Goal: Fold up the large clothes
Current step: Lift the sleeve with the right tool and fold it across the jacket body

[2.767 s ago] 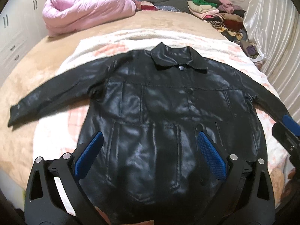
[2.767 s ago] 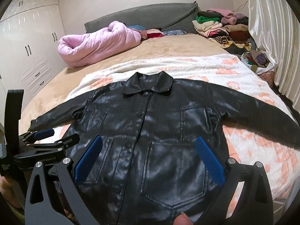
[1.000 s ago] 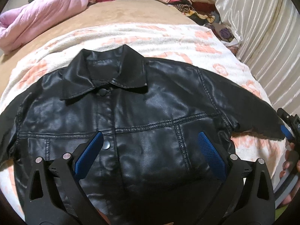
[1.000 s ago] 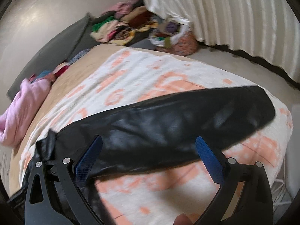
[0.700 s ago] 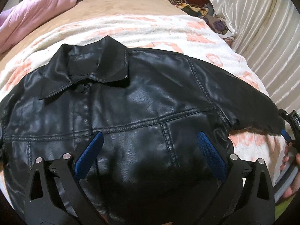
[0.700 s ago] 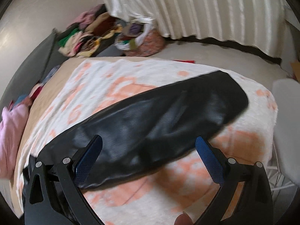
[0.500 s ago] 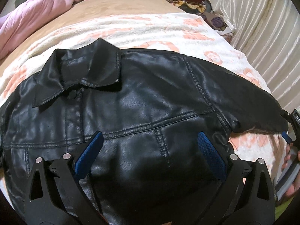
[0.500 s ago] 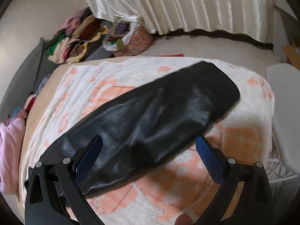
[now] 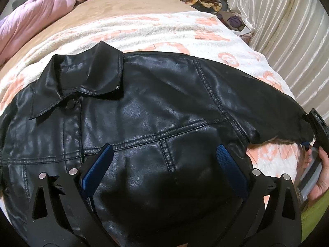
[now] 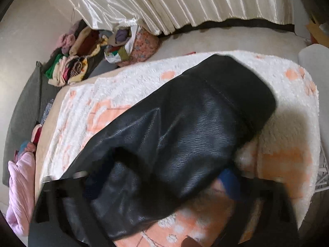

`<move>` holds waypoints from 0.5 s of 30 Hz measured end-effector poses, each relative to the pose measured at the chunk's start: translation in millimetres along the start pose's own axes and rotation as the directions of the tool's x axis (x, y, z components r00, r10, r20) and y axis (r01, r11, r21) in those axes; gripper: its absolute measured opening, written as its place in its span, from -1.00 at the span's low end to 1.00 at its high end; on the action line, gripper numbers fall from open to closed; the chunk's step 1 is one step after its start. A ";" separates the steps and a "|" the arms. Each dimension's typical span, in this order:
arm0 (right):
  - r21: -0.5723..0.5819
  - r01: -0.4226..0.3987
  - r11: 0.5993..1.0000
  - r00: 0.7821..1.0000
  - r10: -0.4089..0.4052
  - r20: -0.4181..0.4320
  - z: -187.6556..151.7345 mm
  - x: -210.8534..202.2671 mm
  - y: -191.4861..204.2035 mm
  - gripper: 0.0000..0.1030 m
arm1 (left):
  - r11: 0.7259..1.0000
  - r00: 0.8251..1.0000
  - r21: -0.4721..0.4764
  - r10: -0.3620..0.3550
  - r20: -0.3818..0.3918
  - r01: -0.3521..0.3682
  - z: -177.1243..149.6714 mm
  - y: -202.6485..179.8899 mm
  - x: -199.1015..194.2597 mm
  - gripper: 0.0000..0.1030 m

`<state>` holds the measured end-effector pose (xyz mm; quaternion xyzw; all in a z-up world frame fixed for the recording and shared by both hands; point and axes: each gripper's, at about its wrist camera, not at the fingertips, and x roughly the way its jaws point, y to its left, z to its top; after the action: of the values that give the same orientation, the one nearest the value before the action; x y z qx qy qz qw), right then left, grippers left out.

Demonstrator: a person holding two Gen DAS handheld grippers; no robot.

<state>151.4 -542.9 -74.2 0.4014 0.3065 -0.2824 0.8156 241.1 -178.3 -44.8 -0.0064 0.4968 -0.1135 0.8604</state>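
A black leather jacket [image 9: 148,119] lies front up on a white and orange blanket [image 9: 164,30], collar to the upper left. My left gripper [image 9: 164,164] is open and empty, hovering over the jacket's chest. In the right wrist view the jacket's right sleeve [image 10: 185,133] fills the frame. My right gripper [image 10: 156,185] is down at this sleeve with its jaws wide on either side; the view is blurred, and the sleeve hides the left finger. The right gripper also shows in the left wrist view [image 9: 314,131] at the sleeve's cuff.
A pink quilt [image 9: 30,14] lies at the bed's far left. Piles of folded clothes [image 10: 76,61] sit at the head of the bed. Pleated curtains [image 9: 287,30] hang along the right side. A white chair [image 10: 316,72] stands by the bed's corner.
My right gripper has dropped onto the sleeve near its cuff, which now lies between its fingers. My left gripper has drifted slightly over the jacket's chest.
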 end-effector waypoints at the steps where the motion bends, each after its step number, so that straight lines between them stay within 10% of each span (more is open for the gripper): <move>1: 0.007 -0.012 1.000 1.000 0.012 0.013 1.0 -1.7 -2.2 0.03 | 1.000 1.000 0.001 -0.001 0.002 0.001 -0.1 0.3 -1.1 0.82; 4: 0.023 -0.094 0.995 0.994 0.093 0.055 5.6 -10.4 -10.7 -0.58 | 1.000 1.000 -0.004 0.000 0.002 0.000 0.3 2.5 -4.4 0.82; 15: -0.170 -0.348 0.922 0.924 0.368 0.106 13.9 -68.9 38.2 -0.87 | 0.998 0.999 -0.050 -0.046 0.020 0.047 -0.2 26.5 -37.9 0.82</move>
<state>137.2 -519.9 1.1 0.3688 0.1915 -0.1313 0.9000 227.7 -144.9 -15.9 -0.0407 0.4912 -0.1209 0.8617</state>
